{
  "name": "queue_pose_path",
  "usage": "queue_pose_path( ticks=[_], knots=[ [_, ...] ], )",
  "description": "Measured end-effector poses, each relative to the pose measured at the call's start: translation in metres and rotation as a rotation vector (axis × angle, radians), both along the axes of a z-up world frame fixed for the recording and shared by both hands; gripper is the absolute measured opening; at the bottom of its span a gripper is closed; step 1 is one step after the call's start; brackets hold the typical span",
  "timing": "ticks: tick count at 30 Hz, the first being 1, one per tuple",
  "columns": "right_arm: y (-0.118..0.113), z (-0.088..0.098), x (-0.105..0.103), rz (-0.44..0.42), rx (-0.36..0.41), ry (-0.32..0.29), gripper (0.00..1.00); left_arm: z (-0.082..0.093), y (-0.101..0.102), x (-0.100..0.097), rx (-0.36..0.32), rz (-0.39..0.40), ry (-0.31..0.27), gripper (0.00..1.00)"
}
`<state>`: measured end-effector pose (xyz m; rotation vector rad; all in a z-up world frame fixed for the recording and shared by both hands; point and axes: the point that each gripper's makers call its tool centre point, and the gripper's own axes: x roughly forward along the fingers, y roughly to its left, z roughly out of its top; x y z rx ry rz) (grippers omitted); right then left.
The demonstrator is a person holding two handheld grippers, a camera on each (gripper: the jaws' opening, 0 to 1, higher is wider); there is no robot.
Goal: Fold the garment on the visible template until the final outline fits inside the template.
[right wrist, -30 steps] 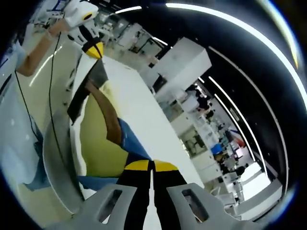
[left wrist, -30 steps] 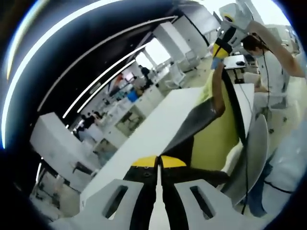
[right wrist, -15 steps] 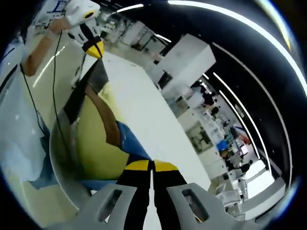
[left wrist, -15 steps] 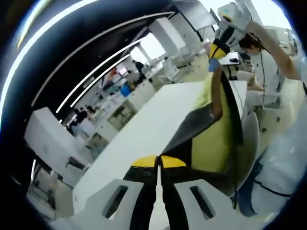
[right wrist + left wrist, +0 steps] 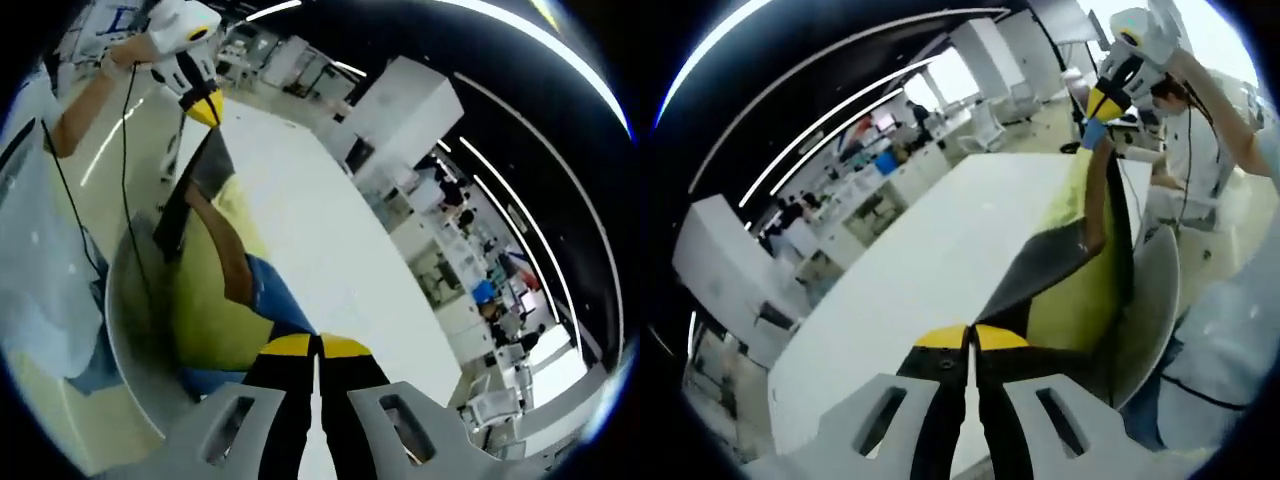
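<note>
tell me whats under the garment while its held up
The garment hangs from both shut grippers over the white table and its curved edge. Whatever lies directly beneath it, including any template, is covered.

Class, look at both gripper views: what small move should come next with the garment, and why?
Probably lower both claws together toward the white table. The left claw and right claw are each shut on an edge of the yellow, black and blue garment, which hangs stretched between them off the table's near side, so nothing is laid flat to fold yet.
</note>
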<state>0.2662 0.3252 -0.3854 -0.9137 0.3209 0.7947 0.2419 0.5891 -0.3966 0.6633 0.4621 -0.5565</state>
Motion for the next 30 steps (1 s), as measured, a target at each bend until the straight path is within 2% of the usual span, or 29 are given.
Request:
queue_pose_path(
  ticks=[13, 30],
  knots=[
    [0.004, -0.017, 0.043, -0.011, -0.018, 0.044, 0.01, -0.019, 0.007, 0.039, -0.003, 0.017, 0.059, 0.00],
    [0.012, -0.031, 0.087, -0.023, -0.022, 0.085, 0.01, -0.036, 0.013, 0.085, 0.003, 0.015, 0.118, 0.00]
  ],
)
